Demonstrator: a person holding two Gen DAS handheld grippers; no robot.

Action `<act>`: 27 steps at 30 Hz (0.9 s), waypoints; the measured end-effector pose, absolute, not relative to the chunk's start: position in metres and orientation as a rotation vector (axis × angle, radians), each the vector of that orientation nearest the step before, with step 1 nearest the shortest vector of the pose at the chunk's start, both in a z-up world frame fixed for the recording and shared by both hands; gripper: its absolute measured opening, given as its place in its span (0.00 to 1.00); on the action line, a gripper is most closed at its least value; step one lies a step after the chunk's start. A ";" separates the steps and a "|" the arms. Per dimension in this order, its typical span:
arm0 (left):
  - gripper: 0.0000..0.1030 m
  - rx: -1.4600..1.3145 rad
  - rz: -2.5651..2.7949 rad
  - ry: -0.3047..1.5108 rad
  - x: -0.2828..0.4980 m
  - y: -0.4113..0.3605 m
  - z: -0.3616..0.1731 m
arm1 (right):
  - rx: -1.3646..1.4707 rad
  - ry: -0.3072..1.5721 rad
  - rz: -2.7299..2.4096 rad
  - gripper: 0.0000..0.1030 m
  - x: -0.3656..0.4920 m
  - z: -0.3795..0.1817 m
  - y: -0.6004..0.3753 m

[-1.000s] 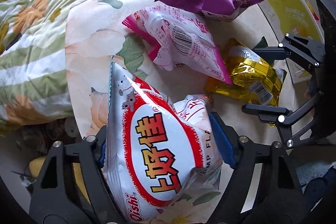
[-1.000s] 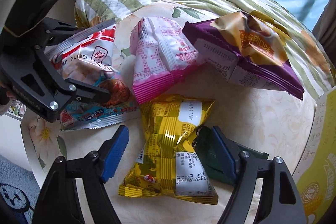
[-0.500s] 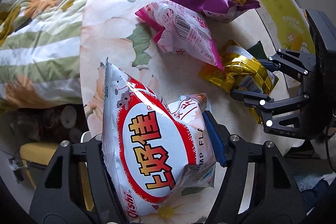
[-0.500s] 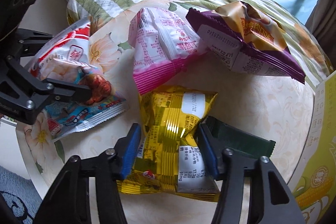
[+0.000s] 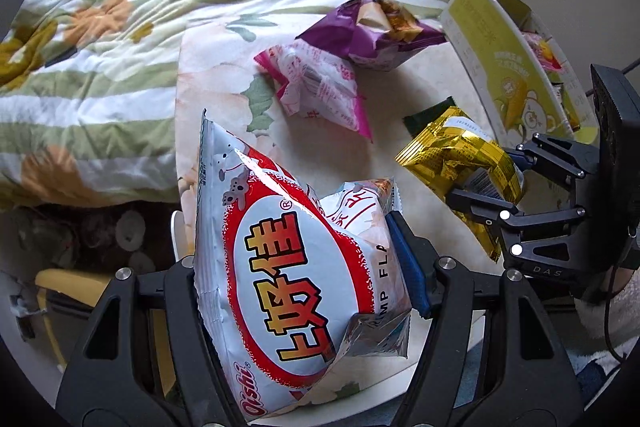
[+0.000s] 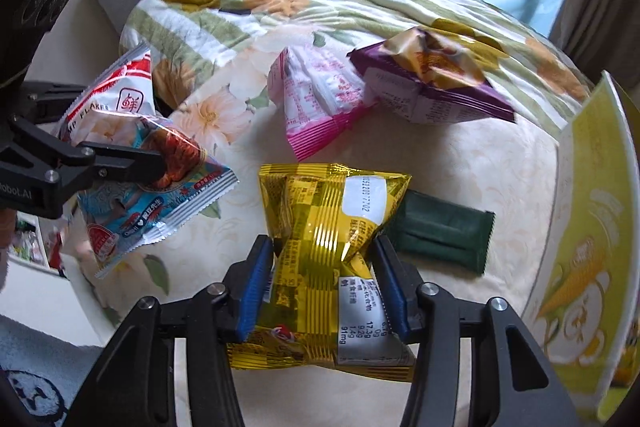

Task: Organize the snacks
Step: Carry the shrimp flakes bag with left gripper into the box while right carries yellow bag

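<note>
**A:** What do you hold on your left side?

**B:** My left gripper [image 5: 296,267] is closed on the white and red shrimp chips bag [image 5: 280,287]. The blue pads press both of its sides, and the bag stands up between my fingers, lifted off the table [image 5: 424,95]. The jaws are rather narrow, with the bag squeezed between them.

**A:** And what lies on the table?

**B:** Toward the bed side of the table is the pink bag [image 6: 316,107], with the purple bag [image 6: 432,87] just to its right; the two touch. Nearer to me than the pink bag, a dark green bar [image 6: 440,231] lies flat on the table. At the right edge of the table stands a yellow-green box [image 6: 588,227].

**A:** And your right side?

**B:** My right gripper [image 6: 324,279] has just closed its jaws on the gold bag [image 6: 332,227]. The pads pinch its middle, so the foil is creased there. The bag is over the table, in front of the green bar. I cannot tell whether its lower edge touches the table.

**A:** What is behind the table?

**B:** A flowered blanket [image 5: 140,7].
</note>
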State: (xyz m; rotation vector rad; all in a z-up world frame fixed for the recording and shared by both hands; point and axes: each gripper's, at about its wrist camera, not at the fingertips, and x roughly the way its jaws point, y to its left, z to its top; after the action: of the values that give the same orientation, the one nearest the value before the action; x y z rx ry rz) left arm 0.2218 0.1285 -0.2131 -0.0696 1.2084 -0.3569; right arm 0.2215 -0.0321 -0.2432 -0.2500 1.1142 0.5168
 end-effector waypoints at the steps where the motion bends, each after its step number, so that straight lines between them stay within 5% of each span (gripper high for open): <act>1: 0.62 -0.071 -0.368 1.196 0.220 0.126 -0.206 | -0.228 1.108 0.499 0.46 0.217 -0.236 -0.036; 17: 0.62 0.001 -0.638 0.961 0.229 0.009 -0.083 | 0.050 0.913 0.155 0.46 0.171 -0.114 -0.152; 27: 0.62 -0.003 -0.661 0.897 0.250 -0.129 -0.058 | 0.073 0.851 0.049 0.46 0.175 -0.081 -0.263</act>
State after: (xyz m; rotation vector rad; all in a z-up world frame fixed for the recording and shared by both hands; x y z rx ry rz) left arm 0.2502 -0.1289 -0.0576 -0.0027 0.8966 -0.6608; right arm 0.1748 -0.2629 -0.0814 0.0729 0.8507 0.0487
